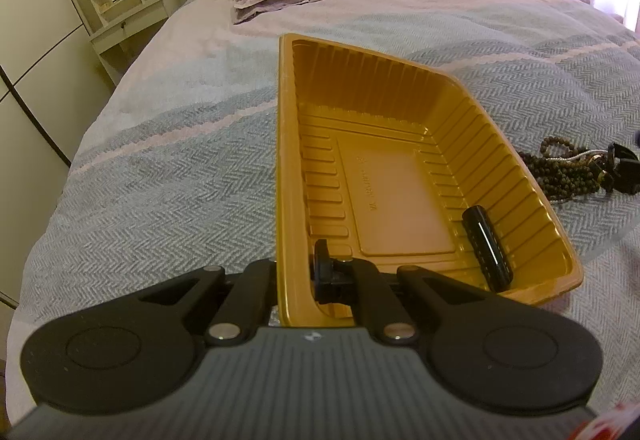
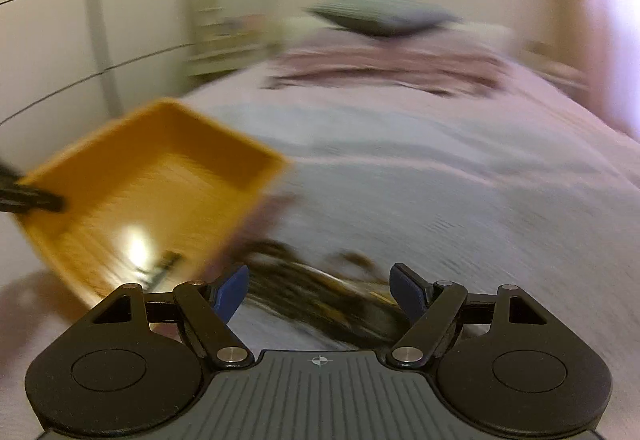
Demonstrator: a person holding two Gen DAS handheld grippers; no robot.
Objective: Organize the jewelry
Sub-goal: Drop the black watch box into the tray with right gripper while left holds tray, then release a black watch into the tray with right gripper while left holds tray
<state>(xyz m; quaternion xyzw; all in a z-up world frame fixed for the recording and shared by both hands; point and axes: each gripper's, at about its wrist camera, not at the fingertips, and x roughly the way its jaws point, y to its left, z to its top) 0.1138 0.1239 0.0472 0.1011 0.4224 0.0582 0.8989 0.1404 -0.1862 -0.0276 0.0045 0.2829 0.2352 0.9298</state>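
Left wrist view. Item: ribbed, mustard-yellow plastic tray (image 1: pixel 384 175), rectangular, shallow. Its long axis runs away from the camera toward the pillows, and it appears tipped, the left rim raised. The left gripper (image 1: pixel 296 282) is pressed together on the tray's near wall, one finger inside, one outside. Contents: one glossy black cylindrical piece (image 1: pixel 487 250), lying in the near right corner, long axis roughly parallel to the tray's. Outside, just beside the right wall: a heap of dark brown beaded necklaces (image 1: pixel 568 171) on the grey herringbone bedspread (image 1: pixel 160 179), with the other gripper's black tip at the frame edge against it.

Right wrist view, heavily blurred. The right gripper (image 2: pixel 318 290) has its blue-padded fingers (image 2: pixel 234 290) spread wide, nothing between the pads; the bead heap (image 2: pixel 320 292) lies smeared directly ahead of them, with the tray (image 2: pixel 160 175) to the left.

Risks, judged:
- The thin wall is pinched at a single point; it could flex or slip, and the tilted tray could drop.
- The black cylinder could roll along the sloped floor if the tilt grows.
- The tangled strands may lift only in part, trail over the rim, or drag the tray.
- A fast approach could scatter beads or pinch the bedspread.
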